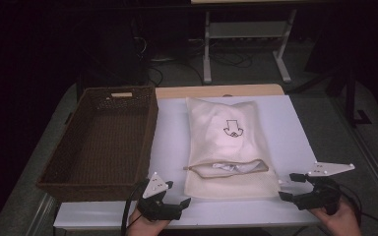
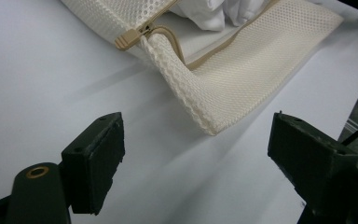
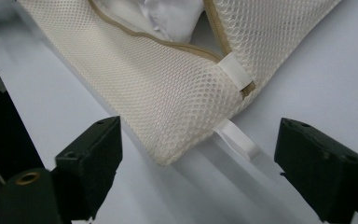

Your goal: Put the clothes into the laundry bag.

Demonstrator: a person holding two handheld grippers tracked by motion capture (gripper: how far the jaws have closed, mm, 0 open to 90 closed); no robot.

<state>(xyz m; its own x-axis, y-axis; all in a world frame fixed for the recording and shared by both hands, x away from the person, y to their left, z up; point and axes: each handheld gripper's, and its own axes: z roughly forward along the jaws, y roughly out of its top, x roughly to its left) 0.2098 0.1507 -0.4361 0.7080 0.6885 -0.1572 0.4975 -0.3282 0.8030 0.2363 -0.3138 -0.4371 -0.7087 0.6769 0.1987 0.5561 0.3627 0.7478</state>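
Observation:
A cream mesh laundry bag (image 1: pixel 229 147) lies on the white table (image 1: pixel 290 132), its zipper open near the front end with white cloth (image 1: pixel 231 168) showing inside. My left gripper (image 1: pixel 183 202) rests at the front edge, open, just off the bag's near-left corner (image 2: pixel 209 128); the tan zipper pull (image 2: pixel 128 38) lies beyond its jaws. At the bag's near-right corner (image 3: pixel 168 161) my right gripper (image 1: pixel 288 187) stands open. A white loop tab (image 3: pixel 237 140) lies between its jaws, untouched.
A brown wicker basket (image 1: pixel 147 132) with nothing in it stands on the left part of the table, close to the bag. A wooden strip (image 1: pixel 216 91) runs along the table's far edge. A metal stand (image 1: pixel 246 29) and cables lie on the floor behind.

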